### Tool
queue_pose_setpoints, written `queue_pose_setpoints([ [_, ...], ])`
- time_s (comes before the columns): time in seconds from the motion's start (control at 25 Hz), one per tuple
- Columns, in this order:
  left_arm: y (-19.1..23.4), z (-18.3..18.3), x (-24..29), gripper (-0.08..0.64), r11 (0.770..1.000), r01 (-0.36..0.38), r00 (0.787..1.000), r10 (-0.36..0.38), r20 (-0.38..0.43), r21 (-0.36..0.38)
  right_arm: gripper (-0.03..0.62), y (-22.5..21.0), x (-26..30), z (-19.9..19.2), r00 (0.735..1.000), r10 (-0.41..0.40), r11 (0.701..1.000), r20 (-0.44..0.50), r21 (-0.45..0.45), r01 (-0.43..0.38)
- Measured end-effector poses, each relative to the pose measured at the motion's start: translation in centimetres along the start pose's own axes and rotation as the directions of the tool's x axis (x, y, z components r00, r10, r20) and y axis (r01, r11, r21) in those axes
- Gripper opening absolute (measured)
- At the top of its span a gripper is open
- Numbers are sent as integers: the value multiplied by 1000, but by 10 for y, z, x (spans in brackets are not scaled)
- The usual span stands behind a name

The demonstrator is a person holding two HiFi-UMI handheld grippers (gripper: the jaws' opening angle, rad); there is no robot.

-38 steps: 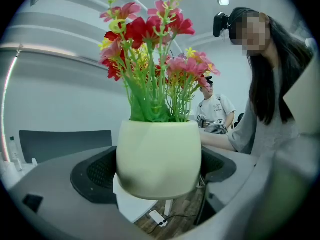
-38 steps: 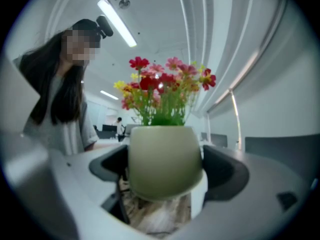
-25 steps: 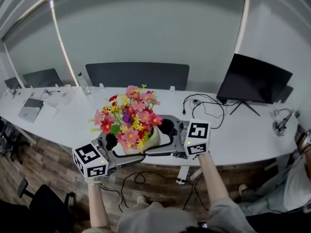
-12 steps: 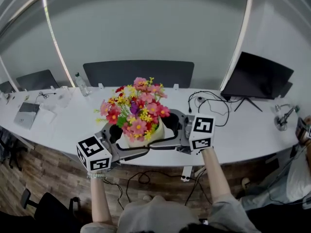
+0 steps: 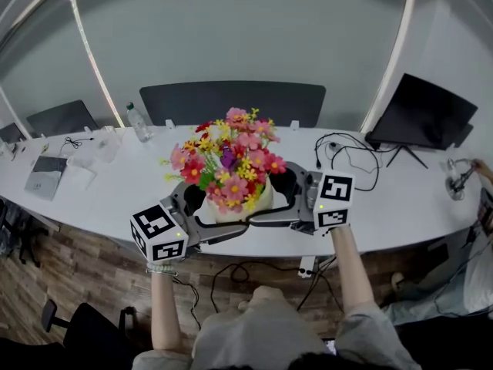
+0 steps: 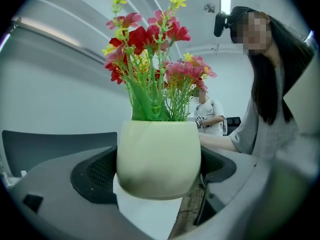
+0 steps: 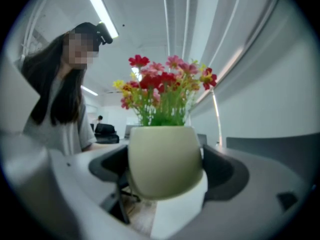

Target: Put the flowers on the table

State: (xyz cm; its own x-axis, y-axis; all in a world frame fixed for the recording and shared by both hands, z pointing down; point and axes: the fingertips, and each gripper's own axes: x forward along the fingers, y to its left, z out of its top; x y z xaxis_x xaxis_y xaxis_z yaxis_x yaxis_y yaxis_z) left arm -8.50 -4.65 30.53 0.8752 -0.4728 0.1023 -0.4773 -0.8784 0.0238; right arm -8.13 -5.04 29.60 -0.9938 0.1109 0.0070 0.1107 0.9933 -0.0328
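Step in hand: carry phase. The pot (image 5: 240,206) with the flowers (image 5: 231,156) is pinched from both sides over the near edge of the desk (image 5: 108,203), not set down as far as I can judge.

- Left claw (image 5: 209,217): closed onto the pot, dark pads against its left and right walls in the left gripper view (image 6: 159,176).
- Right claw (image 5: 280,203): same, clamped on the pot from the other side; the right gripper view shows the pot (image 7: 165,156) filling the gap between its pads.
- Pot is upright. Desk surface shows just under its base in both gripper views; can't tell if the base touches.

Next move, my read: push forward so the base sits fully over the desk, lower level, confirm it rests flat, then open both claws together and back out sideways. Uneven release would likely tip it, as the bunch makes it top-heavy.

Count: 1 pot, 1 bunch of flowers, 2 claws, 1 monitor (image 5: 427,114), 1 bottle (image 5: 139,126), 1 laptop (image 5: 46,174), 2 chair backs behind the desk.
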Motion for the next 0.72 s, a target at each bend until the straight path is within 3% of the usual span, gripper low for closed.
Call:
queue_pose_setpoints([
  [0.72,87,-10,18,489,998,-54,999,54,-5,15,456,-86,18,-13,998,46,999,-40,-2,-46],
])
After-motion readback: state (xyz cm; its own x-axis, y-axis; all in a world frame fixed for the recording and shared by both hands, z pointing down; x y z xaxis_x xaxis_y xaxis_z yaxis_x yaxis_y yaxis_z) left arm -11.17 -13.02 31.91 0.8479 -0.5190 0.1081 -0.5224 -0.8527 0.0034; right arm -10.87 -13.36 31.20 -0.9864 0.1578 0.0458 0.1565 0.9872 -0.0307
